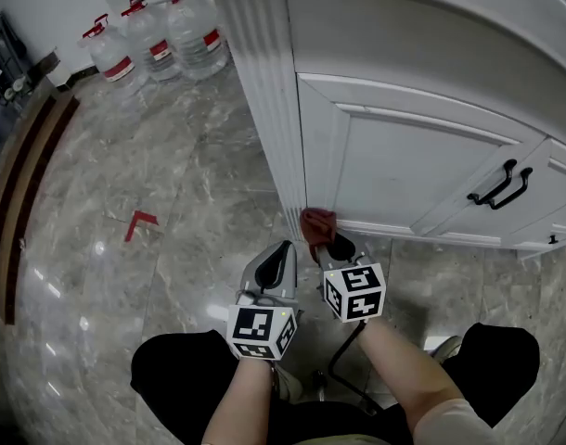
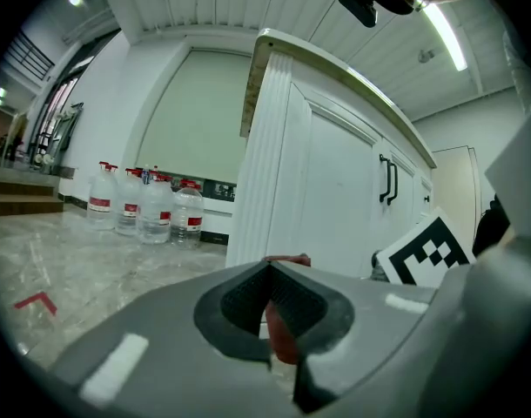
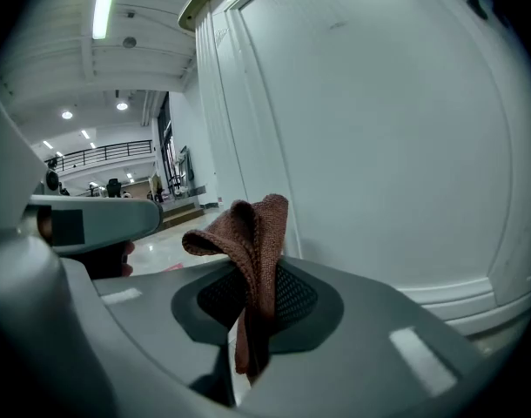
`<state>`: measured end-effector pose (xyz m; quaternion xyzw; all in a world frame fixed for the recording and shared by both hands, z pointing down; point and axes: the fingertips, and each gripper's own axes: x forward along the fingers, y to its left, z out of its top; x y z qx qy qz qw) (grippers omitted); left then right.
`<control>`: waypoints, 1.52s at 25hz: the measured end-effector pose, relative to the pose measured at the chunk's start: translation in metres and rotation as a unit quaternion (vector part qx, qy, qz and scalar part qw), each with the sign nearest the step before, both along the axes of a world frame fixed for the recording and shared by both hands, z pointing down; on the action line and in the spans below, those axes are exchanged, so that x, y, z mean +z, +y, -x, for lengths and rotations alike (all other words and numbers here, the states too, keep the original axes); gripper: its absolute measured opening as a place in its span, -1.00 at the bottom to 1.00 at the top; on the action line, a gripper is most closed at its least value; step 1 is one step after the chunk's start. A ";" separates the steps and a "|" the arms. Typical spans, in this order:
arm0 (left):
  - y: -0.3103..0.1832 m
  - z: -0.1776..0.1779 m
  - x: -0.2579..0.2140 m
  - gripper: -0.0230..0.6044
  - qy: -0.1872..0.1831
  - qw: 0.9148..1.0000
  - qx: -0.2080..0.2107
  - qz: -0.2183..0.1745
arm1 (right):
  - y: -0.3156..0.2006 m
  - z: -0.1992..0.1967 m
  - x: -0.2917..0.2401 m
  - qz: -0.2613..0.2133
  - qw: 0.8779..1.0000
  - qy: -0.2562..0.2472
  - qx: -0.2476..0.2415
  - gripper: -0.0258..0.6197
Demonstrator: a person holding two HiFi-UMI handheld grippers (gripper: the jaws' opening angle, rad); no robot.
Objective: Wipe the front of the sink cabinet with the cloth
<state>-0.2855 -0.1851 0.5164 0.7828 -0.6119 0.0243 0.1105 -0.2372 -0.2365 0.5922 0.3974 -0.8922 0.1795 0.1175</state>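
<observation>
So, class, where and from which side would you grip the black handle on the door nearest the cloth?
Grip the black handle mid-bar, coming straight at the door, jaws either side: it is a slim upright bar standing clear of the panel.

The cloth [image 1: 317, 222] sits between the jaws of the right gripper [image 1: 337, 247], at the foot of the sink cabinet [image 1: 404, 156] corner post. The left gripper [image 1: 284, 251], jaws together, lies just left of it. Water bottles [image 1: 162, 35] stand on the floor [image 1: 172, 184] well beyond, left of the cabinet.
</observation>
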 end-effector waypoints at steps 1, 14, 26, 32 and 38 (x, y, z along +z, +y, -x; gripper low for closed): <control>-0.001 0.003 0.001 -0.93 -0.001 1.000 -0.002 0.000 | -0.002 0.005 0.002 0.002 1.000 0.000 0.000 -0.68; -0.018 -0.011 0.009 -0.93 0.005 1.000 0.011 -0.003 | -0.022 -0.055 0.020 0.030 0.997 0.006 0.073 -0.68; -0.026 -0.113 0.012 -0.93 0.009 0.995 0.104 0.008 | -0.027 -0.193 0.020 0.018 0.984 0.044 0.171 -0.68; -0.022 -0.150 0.010 -0.93 0.004 0.991 0.133 0.009 | -0.021 -0.241 0.024 0.022 0.978 0.053 0.199 -0.68; -0.011 -0.168 0.005 -0.93 0.004 0.991 0.131 0.007 | 0.001 -0.247 0.007 0.015 0.984 0.027 0.178 -0.68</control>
